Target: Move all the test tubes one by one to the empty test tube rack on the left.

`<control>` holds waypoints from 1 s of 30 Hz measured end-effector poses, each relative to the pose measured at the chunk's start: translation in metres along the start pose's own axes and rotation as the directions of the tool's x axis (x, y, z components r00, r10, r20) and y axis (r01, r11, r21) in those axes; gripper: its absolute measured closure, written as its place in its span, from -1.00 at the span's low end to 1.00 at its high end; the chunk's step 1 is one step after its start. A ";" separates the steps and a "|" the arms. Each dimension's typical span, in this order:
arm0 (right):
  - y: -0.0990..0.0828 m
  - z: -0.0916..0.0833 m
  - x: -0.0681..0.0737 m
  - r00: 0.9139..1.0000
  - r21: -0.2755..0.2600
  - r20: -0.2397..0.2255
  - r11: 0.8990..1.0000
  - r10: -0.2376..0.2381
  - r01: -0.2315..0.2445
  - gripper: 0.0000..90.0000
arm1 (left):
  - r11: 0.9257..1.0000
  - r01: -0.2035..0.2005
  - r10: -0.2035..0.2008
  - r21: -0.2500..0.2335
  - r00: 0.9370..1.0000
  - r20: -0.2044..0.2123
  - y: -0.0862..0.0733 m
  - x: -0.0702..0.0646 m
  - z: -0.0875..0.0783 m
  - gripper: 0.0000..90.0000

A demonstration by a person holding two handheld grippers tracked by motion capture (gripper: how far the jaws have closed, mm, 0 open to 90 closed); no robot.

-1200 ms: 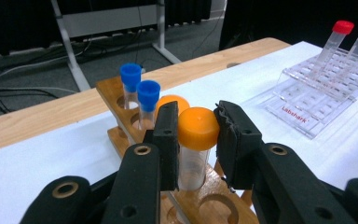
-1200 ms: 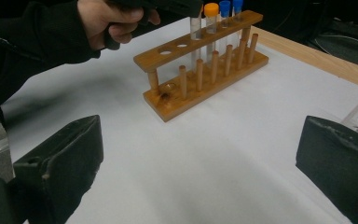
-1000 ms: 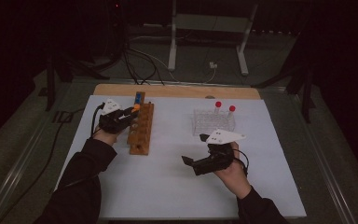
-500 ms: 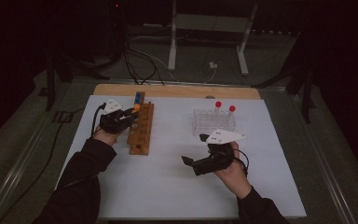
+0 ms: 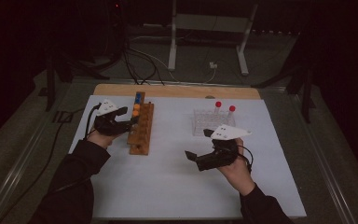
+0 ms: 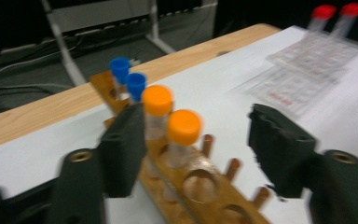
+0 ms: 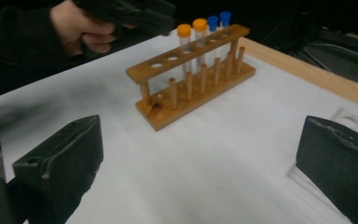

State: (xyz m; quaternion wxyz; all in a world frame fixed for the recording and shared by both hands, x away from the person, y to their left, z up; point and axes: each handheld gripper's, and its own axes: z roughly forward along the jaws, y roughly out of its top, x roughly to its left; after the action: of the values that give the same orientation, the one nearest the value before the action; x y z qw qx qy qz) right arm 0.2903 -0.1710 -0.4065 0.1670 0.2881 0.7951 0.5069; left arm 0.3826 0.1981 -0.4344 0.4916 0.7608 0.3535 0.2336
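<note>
two orange-capped clear tubes stand in the wooden peg rack. my left gripper has just spread its jaws off the nearer one; pulling back crooked could tip it. my right gripper hangs agape, empty.

A: High view dim; room beyond the surface nearly black, white sheet evenly lit from above, soft shadows.
B: Left gripper view motion-blurred: orange-capped tubes smeared, near claw pads soft. Right gripper view sharper.

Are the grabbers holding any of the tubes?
No. The left gripper has just opened around an orange-capped tube standing in the rack, pads off it. The right gripper is open and empty.
</note>
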 end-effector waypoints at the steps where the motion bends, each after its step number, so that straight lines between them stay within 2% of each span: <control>1: 0.001 -0.002 -0.002 1.000 -0.004 0.008 1.000 0.004 -0.004 -0.99 | 1.000 -0.001 0.001 -0.004 1.000 0.017 0.001 -0.002 -0.004 -0.38; 5: 0.007 -0.009 -0.016 0.999 -0.030 0.047 0.999 0.015 -0.014 -0.99 | 1.000 -0.028 0.029 -0.007 0.998 0.049 0.001 -0.014 -0.016 -0.67; 10: 0.009 -0.016 -0.036 0.994 -0.055 0.106 0.998 0.041 -0.036 -0.99 | 0.998 -0.058 0.058 0.000 0.991 0.120 -0.002 -0.032 -0.028 -0.93; 14: 0.007 -0.019 -0.053 0.985 -0.074 0.165 0.996 0.054 -0.042 -0.99 | 0.998 -0.063 0.066 -0.020 0.985 0.159 -0.007 -0.044 -0.039 -0.95; 16: 0.004 -0.019 -0.062 0.978 -0.083 0.196 0.995 0.071 -0.056 -0.99 | 0.997 -0.065 0.069 -0.030 0.981 0.181 -0.010 -0.048 -0.042 -0.95; 20: -0.005 -0.019 -0.082 0.963 -0.093 0.248 0.992 0.101 -0.080 -0.99 | 0.997 -0.073 0.079 -0.036 0.978 0.192 -0.015 -0.055 -0.046 -0.95; 24: -0.016 -0.016 -0.101 0.944 -0.076 0.305 0.991 0.129 -0.111 -0.98 | 0.997 -0.068 0.075 -0.044 0.976 0.205 -0.017 -0.057 -0.048 -0.95; 30: -0.033 -0.007 -0.127 0.914 -0.039 0.368 0.985 0.170 -0.167 -0.86 | 0.997 -0.062 0.068 -0.034 0.974 0.215 -0.021 -0.057 -0.046 -0.95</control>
State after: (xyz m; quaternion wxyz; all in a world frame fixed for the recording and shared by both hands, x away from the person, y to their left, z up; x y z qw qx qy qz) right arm 0.3760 -0.2662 -0.4366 0.2704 0.4453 0.7199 0.4586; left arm 0.3074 0.1872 -0.4348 0.5294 0.7861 0.2697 0.1705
